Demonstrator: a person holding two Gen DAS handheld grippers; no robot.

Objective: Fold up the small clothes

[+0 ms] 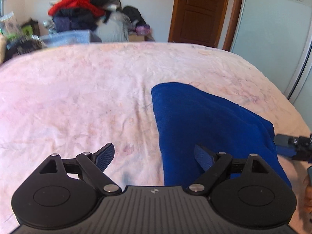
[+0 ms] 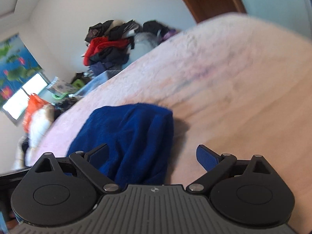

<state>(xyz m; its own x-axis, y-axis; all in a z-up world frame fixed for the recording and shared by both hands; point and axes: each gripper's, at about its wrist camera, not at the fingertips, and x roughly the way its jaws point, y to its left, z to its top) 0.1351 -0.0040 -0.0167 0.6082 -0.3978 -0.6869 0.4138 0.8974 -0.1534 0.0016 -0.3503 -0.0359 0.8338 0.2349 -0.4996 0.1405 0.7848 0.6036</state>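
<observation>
Nearest us, our left gripper (image 1: 154, 154) and right gripper (image 2: 154, 156) both stand with fingers wide, gripping nothing. The blue garment (image 1: 204, 120) lies loosely doubled on the pink bed (image 1: 78, 89), between folds, we judge. Next we need an edge to pinch. Its near end is cut off; blur hides its layers.

Pink bedspread (image 1: 87, 89) fills foreground ahead; beyond its far edge a clothes heap (image 1: 81, 13) against white wall (image 1: 148, 2). Brown door (image 1: 200, 9) ahead-right, bright window (image 2: 23, 95) far left.
</observation>
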